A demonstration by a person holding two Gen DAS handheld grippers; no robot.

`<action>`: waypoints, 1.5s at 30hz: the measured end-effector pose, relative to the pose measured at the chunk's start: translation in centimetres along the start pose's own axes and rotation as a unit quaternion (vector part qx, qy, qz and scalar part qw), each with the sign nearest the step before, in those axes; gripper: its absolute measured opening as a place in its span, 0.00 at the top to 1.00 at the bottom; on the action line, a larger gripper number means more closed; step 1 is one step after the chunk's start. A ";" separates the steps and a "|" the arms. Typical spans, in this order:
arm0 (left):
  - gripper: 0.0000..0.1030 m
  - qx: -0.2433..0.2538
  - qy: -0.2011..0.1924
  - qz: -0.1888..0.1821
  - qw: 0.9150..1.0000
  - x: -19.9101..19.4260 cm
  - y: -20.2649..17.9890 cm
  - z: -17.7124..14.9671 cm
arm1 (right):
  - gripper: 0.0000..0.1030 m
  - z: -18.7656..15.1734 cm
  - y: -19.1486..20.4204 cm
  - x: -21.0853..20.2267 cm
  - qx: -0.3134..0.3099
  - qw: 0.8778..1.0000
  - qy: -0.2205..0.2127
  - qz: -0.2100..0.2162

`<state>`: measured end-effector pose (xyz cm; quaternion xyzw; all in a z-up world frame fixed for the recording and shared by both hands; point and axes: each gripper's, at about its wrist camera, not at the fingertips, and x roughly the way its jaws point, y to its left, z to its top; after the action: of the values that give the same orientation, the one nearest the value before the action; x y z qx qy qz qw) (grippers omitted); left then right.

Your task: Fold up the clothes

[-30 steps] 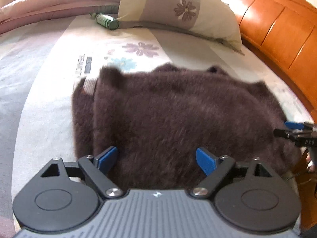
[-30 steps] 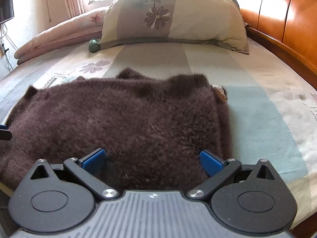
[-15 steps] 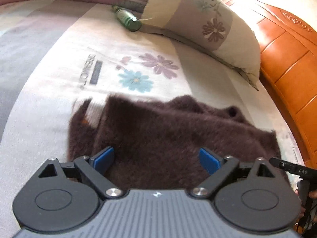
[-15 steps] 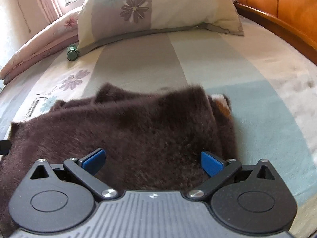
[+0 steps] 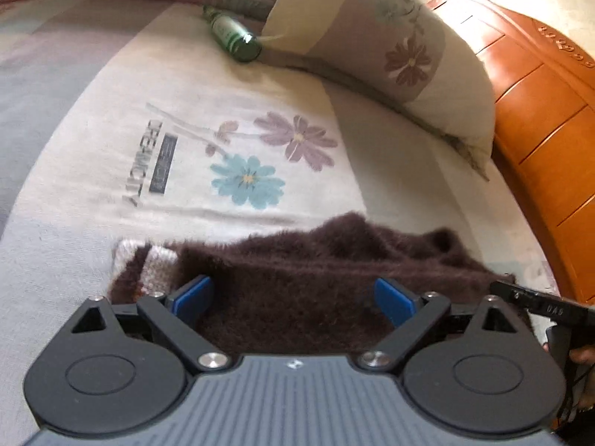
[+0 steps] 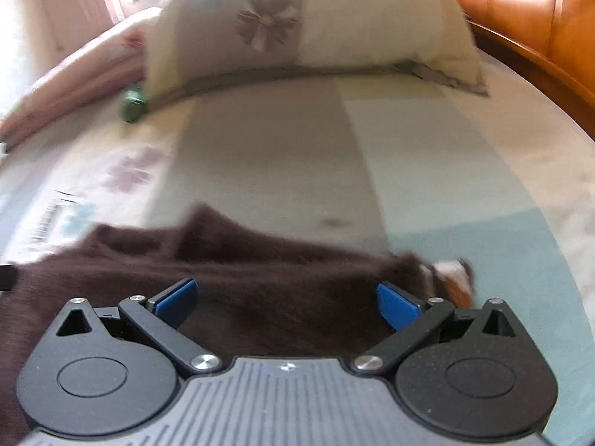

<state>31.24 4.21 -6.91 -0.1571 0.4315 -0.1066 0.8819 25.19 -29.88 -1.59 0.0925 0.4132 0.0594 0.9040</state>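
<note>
A fuzzy dark brown sweater lies folded on the flowered bed sheet, with a pale striped cuff at its left end. My left gripper hovers over its left part, blue pads wide apart and pressing nothing. The right gripper's black finger shows at the sweater's right end. In the blurred right wrist view the sweater spreads under my right gripper, also open, with a white and orange patch at the garment's right corner.
A flowered pillow lies at the head of the bed, with a green bottle against its left side. An orange wooden headboard runs along the right. A folded pink quilt lies at the far left.
Both grippers have moved forward over the sweater toward the pillow, so its far edge now lies close to the fingertips. The left view has rolled somewhat. Jaws stay wide.
</note>
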 end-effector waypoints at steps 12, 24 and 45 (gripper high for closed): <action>0.08 0.007 -0.014 0.037 0.999 -2.3 0.8 -0.7 | 0.00 2.7 6.3 8.8 -0.060 0.991 0.061 0.101; 0.08 0.021 0.001 0.023 1.000 -4.6 -1.8 -5.0 | 0.00 -4.5 5.6 -4.9 -0.043 0.995 0.051 0.069; 0.07 0.028 0.024 0.022 0.999 -6.6 -2.9 -11.4 | 0.00 -13.2 6.5 -9.5 -0.035 0.995 0.083 0.040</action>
<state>18.02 1.51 -7.64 -0.1201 0.4530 -0.1026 0.8774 8.73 -23.71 -1.66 0.0720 0.4806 0.1172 0.8661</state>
